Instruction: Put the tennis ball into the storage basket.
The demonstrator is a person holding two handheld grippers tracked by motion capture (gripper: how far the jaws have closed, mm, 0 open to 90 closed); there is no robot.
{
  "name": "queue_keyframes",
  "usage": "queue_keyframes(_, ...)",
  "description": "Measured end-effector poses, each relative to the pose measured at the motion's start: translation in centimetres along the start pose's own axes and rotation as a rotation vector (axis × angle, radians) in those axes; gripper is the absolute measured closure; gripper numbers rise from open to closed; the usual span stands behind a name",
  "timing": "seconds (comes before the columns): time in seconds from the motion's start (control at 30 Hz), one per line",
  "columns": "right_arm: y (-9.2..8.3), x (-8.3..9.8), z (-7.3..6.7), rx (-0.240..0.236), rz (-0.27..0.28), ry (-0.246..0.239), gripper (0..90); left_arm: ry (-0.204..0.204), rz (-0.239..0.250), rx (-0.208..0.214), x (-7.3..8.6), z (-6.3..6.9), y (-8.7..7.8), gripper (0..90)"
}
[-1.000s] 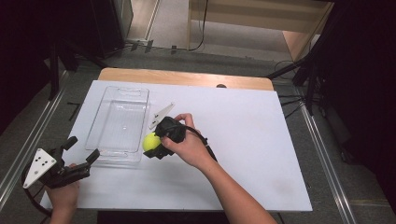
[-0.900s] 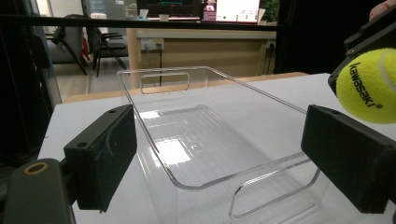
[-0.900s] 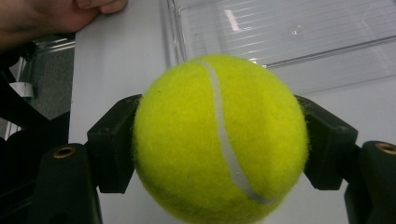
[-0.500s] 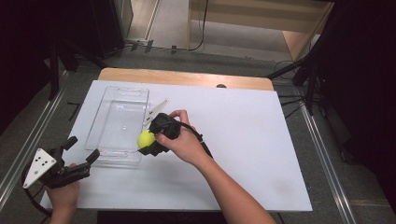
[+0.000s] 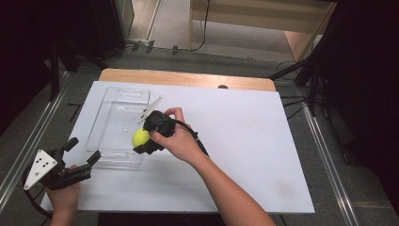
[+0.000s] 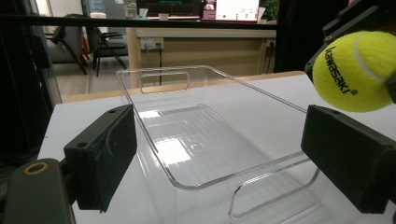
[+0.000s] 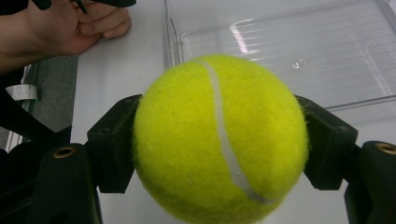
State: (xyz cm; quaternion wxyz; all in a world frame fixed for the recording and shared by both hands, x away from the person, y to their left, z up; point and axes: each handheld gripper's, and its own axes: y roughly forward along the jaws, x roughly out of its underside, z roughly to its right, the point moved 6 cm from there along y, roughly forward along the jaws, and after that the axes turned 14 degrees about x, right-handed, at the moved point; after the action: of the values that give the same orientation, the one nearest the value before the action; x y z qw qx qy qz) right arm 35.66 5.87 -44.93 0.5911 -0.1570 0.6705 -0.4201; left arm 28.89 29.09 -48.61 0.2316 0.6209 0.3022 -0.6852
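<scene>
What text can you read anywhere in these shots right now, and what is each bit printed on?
"kawasaki", with a small registered-trademark sign after it: printed in black on the yellow tennis ball, read in the left gripper view.
Background screens and papers in that view: too small and blurred to read.
Clear plastic tray: a small moulded mark on its floor, not legible.
High view and right gripper view: no readable text.

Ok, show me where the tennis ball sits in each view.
High view: tennis ball left of centre, in the right gripper, at the tray's near right edge.
Left gripper view: ball at upper right, beside the tray.
Right gripper view: ball centre, clamped between the jaws.
Shared landmark: the clear tray.
</scene>
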Motion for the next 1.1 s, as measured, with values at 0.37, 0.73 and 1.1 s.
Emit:
queue_keyframes(0.37, 0.6, -1.0, 0.1, -0.003, 0.002, 0.005, 23.8, -0.004, 0.005, 0.002, 0.0, 0.0, 0.0, 11.1)
queue_keyframes(0.73, 1.3, -1.9, 0.2, -0.007, -0.005, 0.004, 23.8, -0.005, 0.006, 0.002, 0.0, 0.0, 0.0, 11.0)
queue_keyframes(1.1, 2.2, -2.7, 0.5, -0.008, -0.006, 0.000, 23.8, -0.006, 0.005, 0.002, 0.0, 0.0, 0.0, 11.1)
